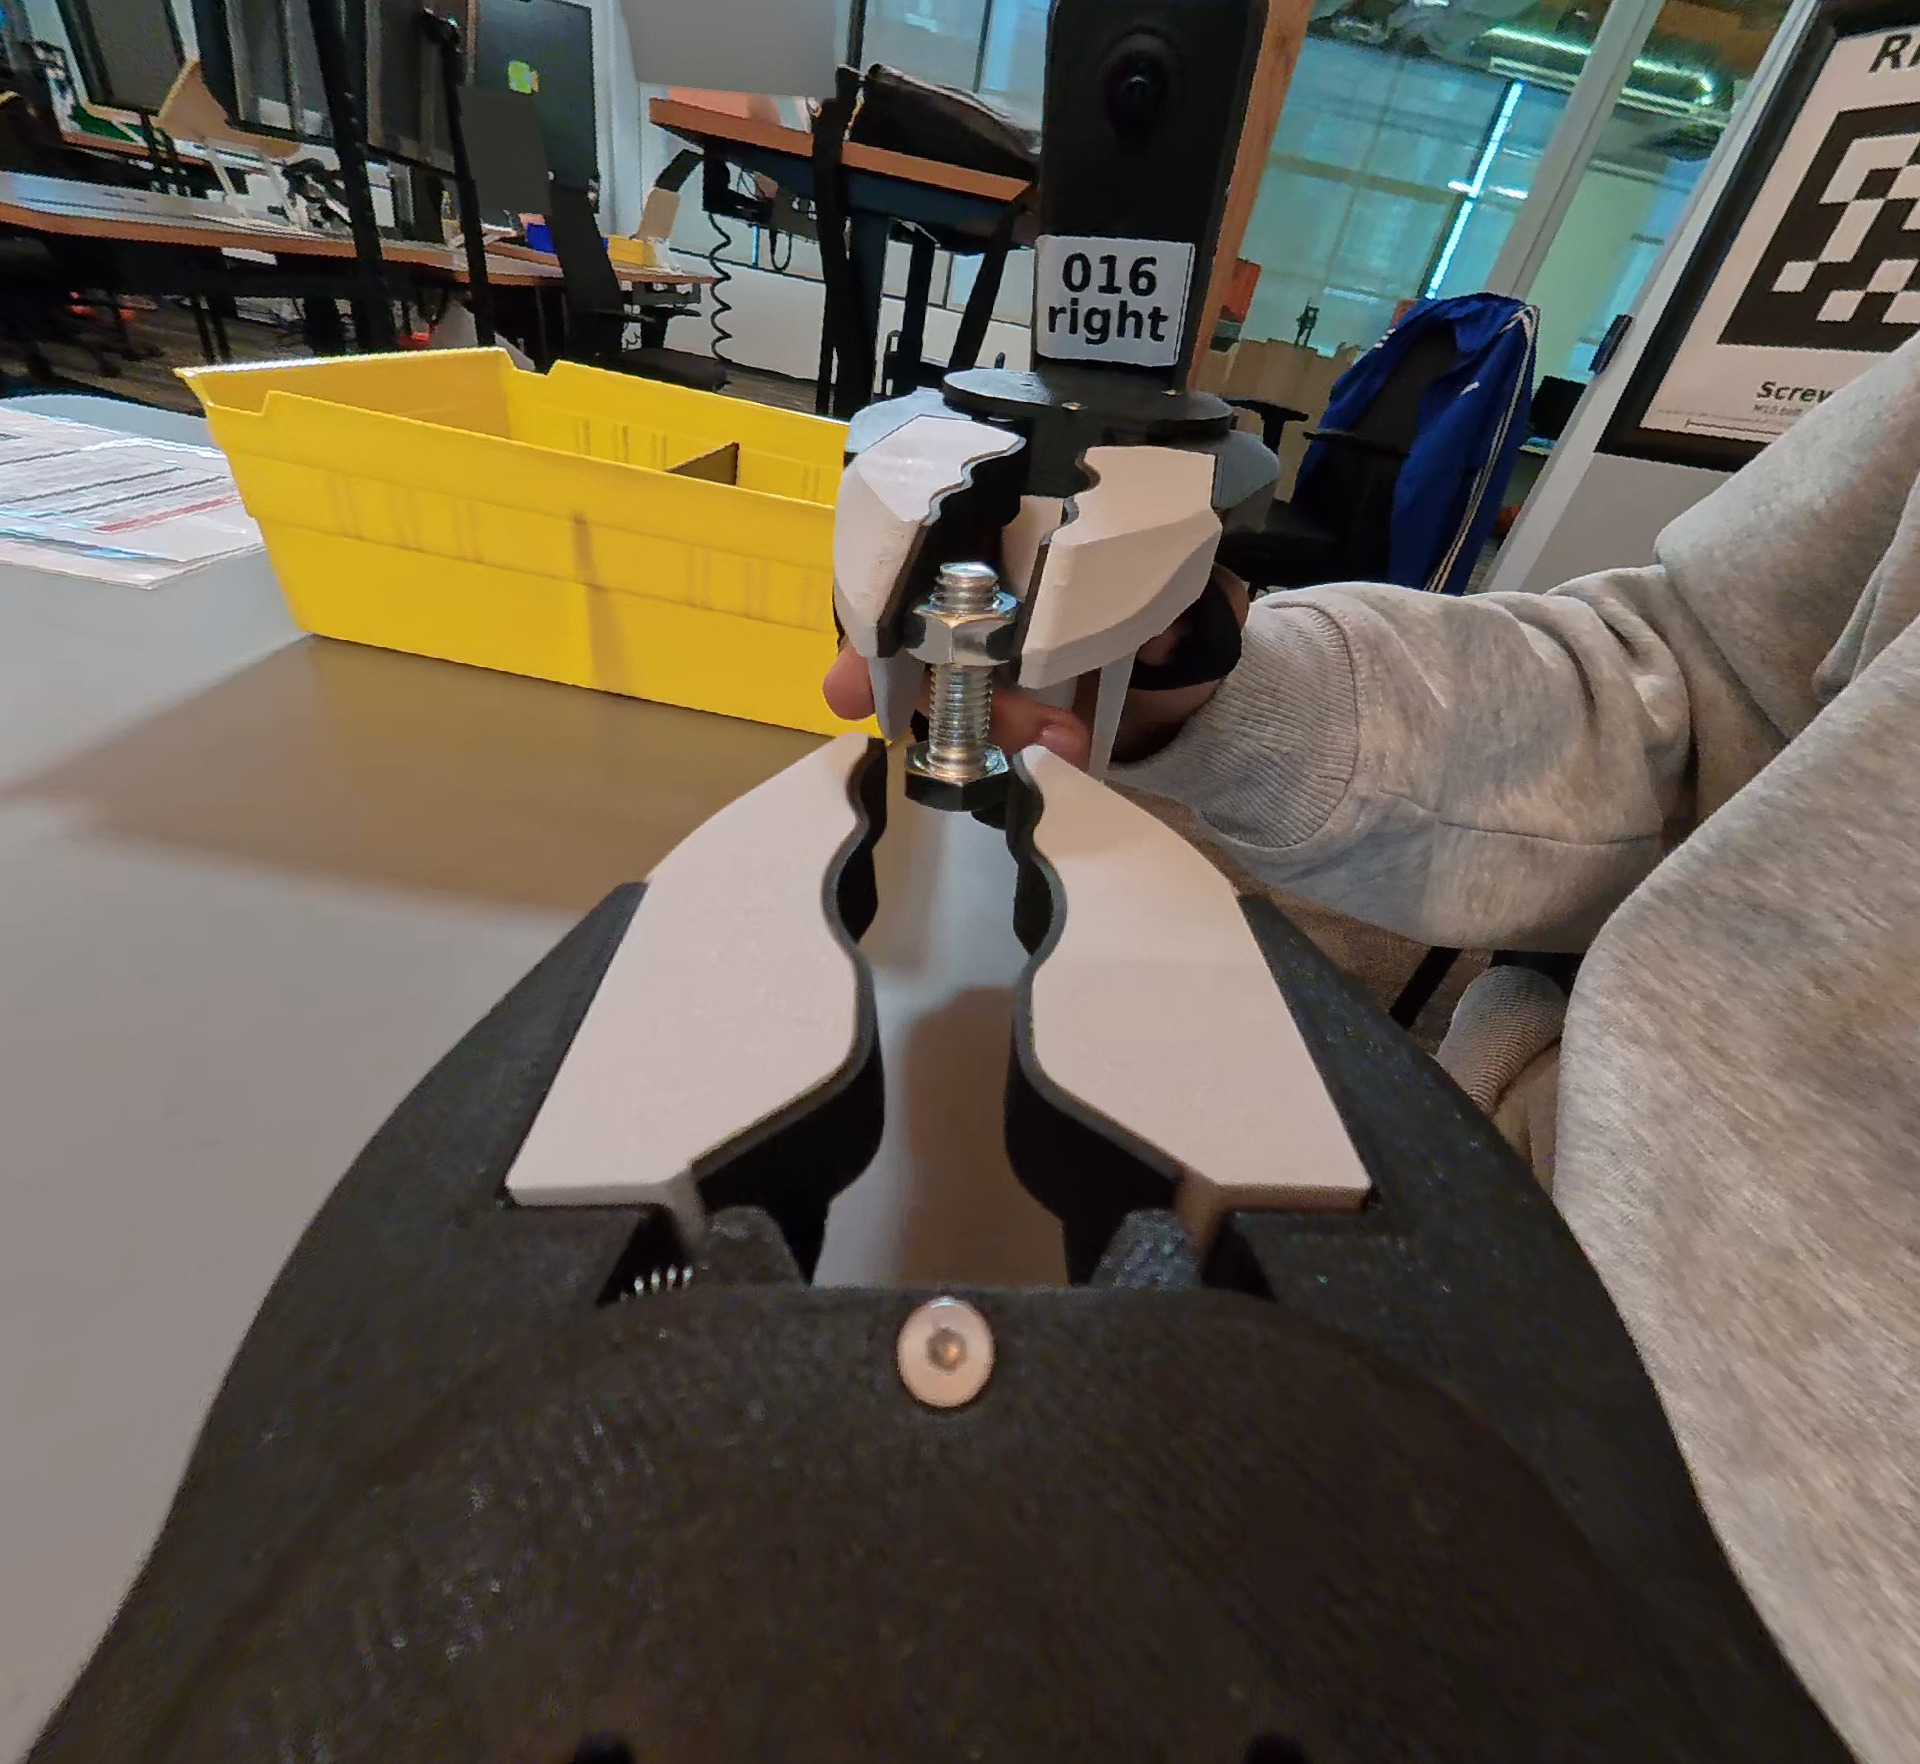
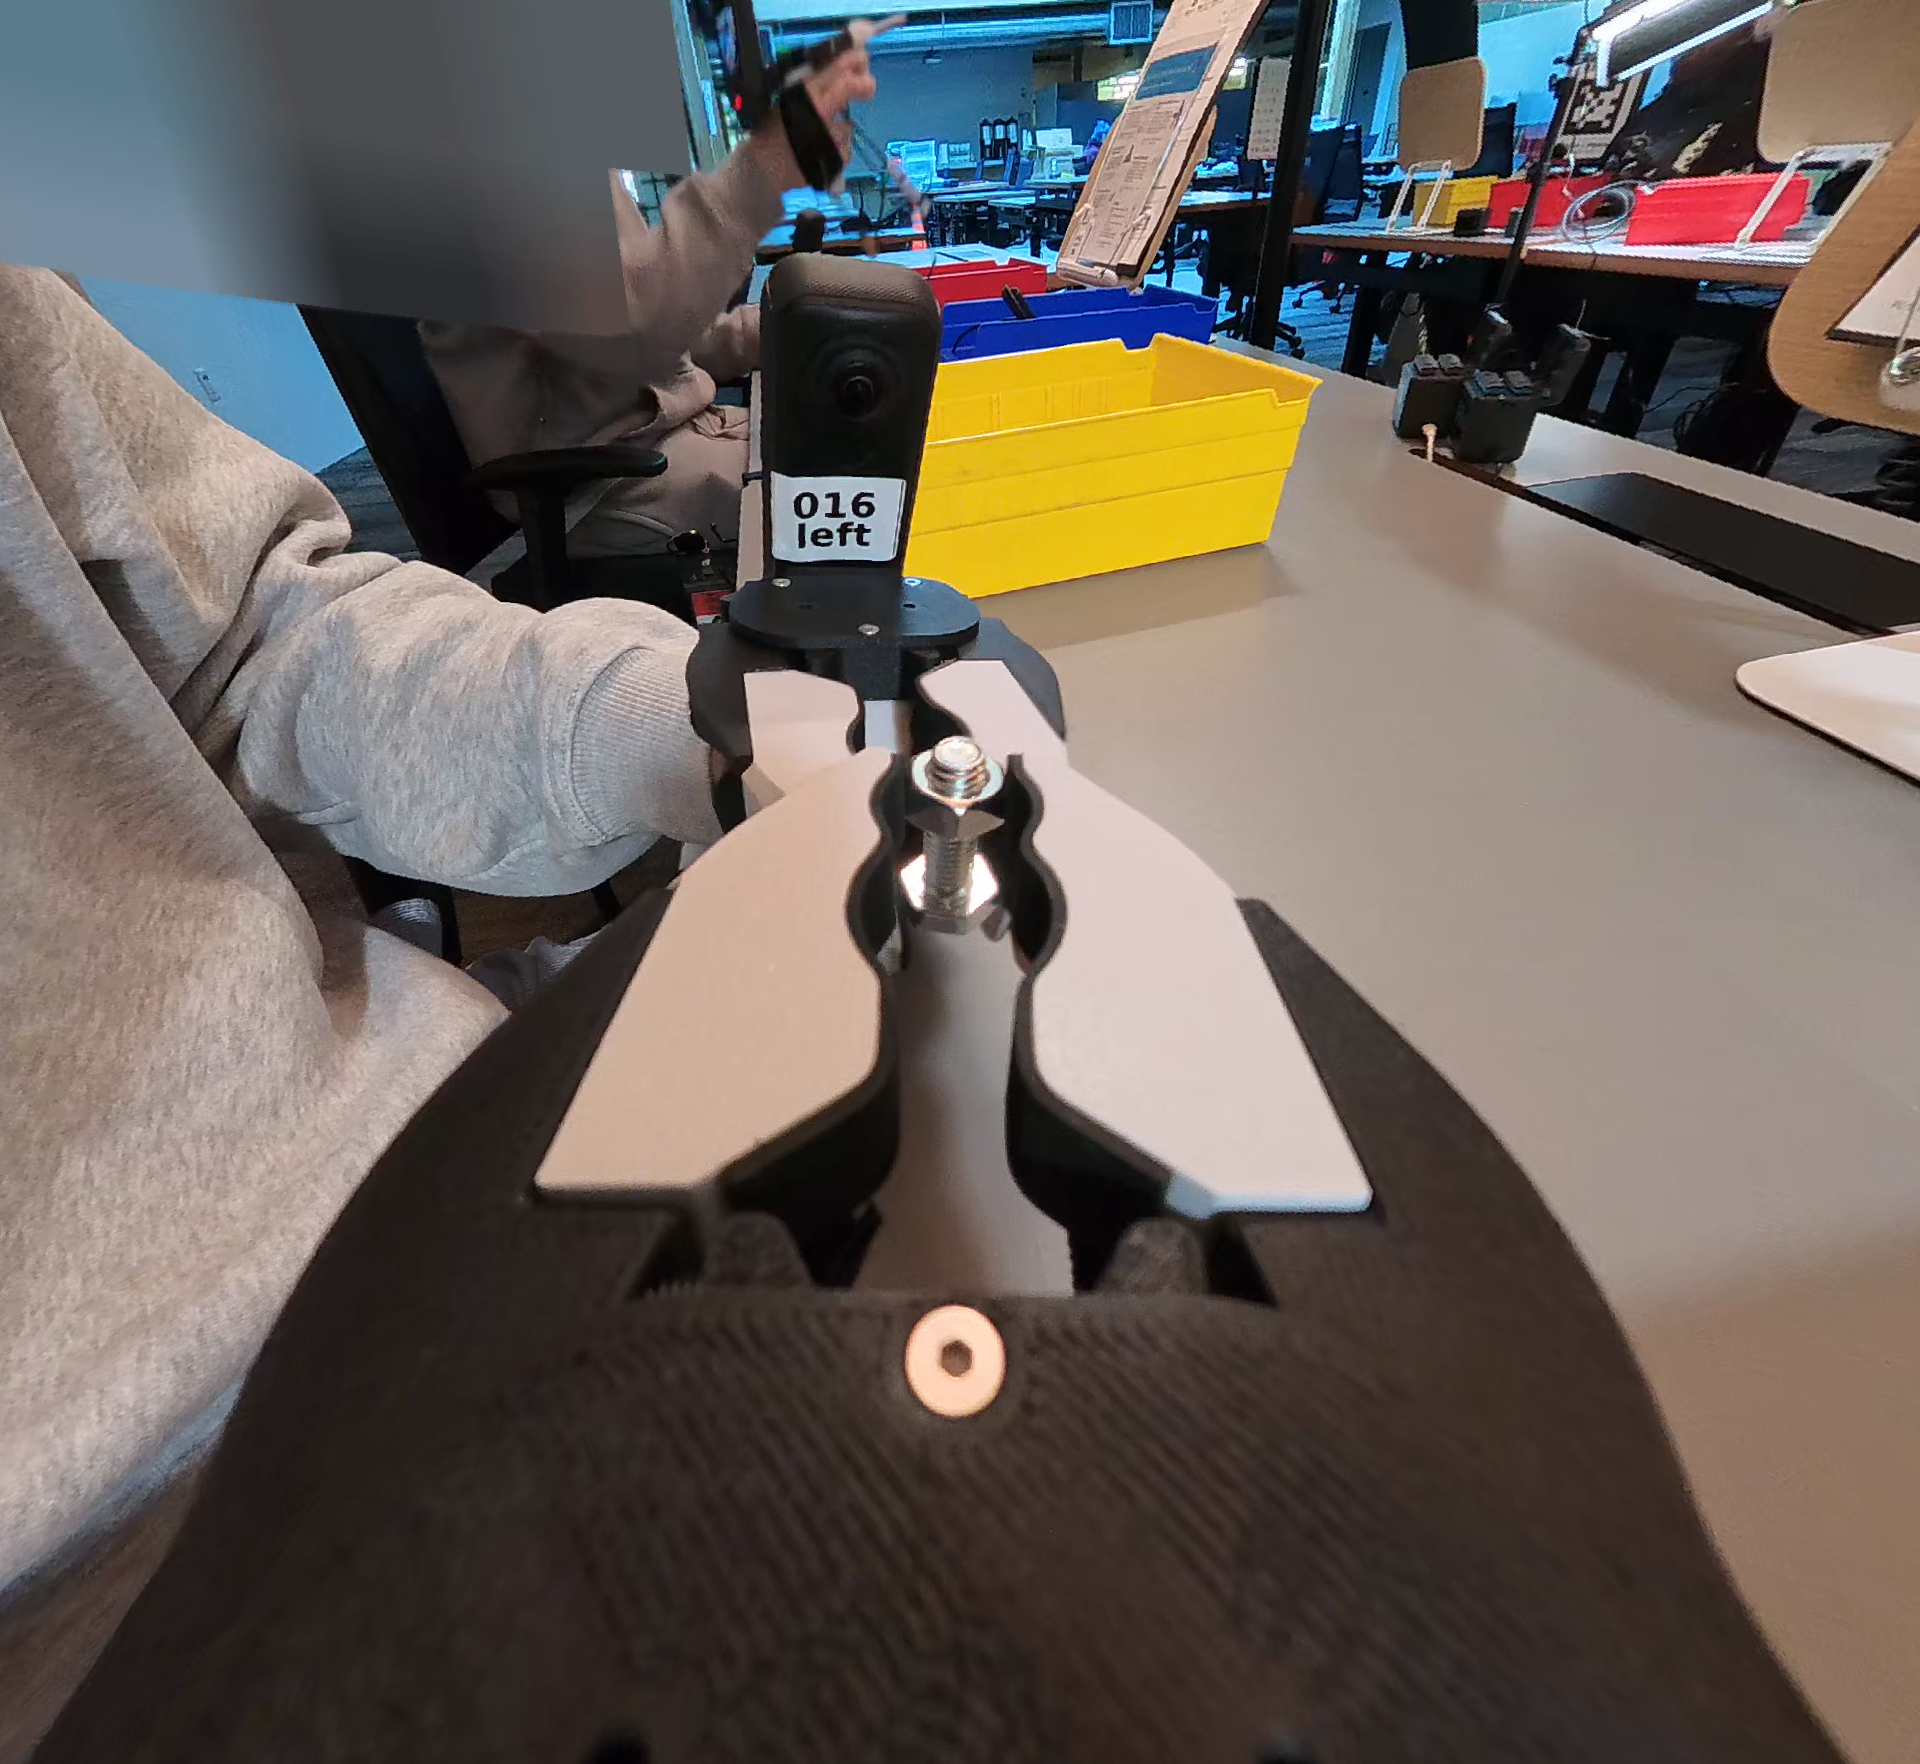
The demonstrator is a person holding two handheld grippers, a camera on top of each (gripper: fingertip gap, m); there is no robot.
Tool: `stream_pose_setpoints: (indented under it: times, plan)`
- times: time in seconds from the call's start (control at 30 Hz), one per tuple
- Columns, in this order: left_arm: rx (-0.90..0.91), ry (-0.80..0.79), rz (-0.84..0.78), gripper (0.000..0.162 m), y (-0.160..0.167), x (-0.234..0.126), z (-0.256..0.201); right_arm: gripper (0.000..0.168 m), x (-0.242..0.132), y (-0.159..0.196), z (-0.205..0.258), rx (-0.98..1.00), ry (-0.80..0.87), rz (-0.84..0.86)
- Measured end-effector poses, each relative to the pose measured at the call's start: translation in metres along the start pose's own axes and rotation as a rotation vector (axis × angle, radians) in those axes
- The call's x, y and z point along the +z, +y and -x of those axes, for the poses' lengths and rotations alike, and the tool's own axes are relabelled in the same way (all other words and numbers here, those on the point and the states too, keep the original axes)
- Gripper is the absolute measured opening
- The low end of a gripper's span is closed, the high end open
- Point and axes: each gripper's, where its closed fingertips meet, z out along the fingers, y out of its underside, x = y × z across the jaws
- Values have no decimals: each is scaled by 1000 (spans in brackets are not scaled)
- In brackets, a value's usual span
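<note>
The grey desk (image 1: 312,883) fills the lower half of both views, its surface bare around the two tools. A person in a grey sweatshirt (image 1: 1558,727) takes up the right side of the left wrist view and the left side of the right wrist view, one sleeve reaching in toward each handle.

Toward the upper left of the left wrist view sits a yellow bin (image 1: 520,530), open-topped with a brown divider inside; it stands well behind the claws, apart from them. In the right wrist view the same yellow bin (image 2: 1112,457) sits above centre, with a blue bin (image 2: 1081,317) and a red bin (image 2: 987,275) behind it.

The two tools face each other just above the desk, near the middle of each frame. The right claw (image 1: 961,623) points down from above and is closed on a nut threaded partway along a bolt (image 1: 956,686). The left claw (image 1: 951,779) comes in level from below, and its tips pinch the bolt's hexagonal head. That seems to be why they meet at an angle: one holds the bolt steady by the head while the other grips the nut (image 1: 961,634) across its flats.

In the right wrist view the bolt stands upright at centre frame, threaded end up, the nut (image 2: 956,779) between the near tips of the right claw (image 2: 956,784).
</note>
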Motion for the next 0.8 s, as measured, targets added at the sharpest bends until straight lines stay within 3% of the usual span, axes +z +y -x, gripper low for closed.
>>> stream_pose_setpoints:
  times: [0.47, 0.8]
  plan:
    - [25, -5, -25, 19, -4, -1, 0, 19, 0, -4, -1, 5, 14, -31]
    - [37, -24, -42, 19, -6, -2, 3, 28, -5, -12, -9, 10, 56, -82]
